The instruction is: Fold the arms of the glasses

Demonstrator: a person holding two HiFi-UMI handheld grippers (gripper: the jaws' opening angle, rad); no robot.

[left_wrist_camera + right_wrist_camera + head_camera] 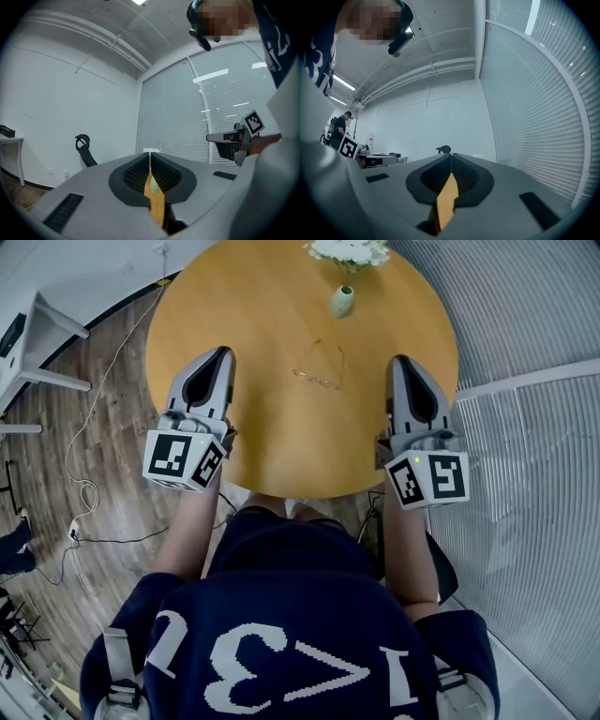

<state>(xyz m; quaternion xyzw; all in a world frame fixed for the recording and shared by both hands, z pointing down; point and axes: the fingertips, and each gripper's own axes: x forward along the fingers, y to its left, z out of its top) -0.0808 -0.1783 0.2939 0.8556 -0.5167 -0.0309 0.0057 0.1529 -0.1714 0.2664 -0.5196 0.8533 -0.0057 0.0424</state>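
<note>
Table (272, 451), round, wooden: glasses (320, 368) lying near its middle, arms open, short of a small vase (341, 302), between left gripper (224, 352) and right gripper (401, 361), both clear of them, jaws pressed together, empty.

warm honey-orange counter (262, 334) here, and the glasses (319, 368) show as thin, pale gold-tinted wire. pale green vase (341, 302), white flowers (349, 251). left gripper (222, 352) and right gripper (401, 360) are grey with black hollows, their cubes (183, 457) patterned in black-and-white squares, and the person's top (281, 615) is navy with white print.
</note>
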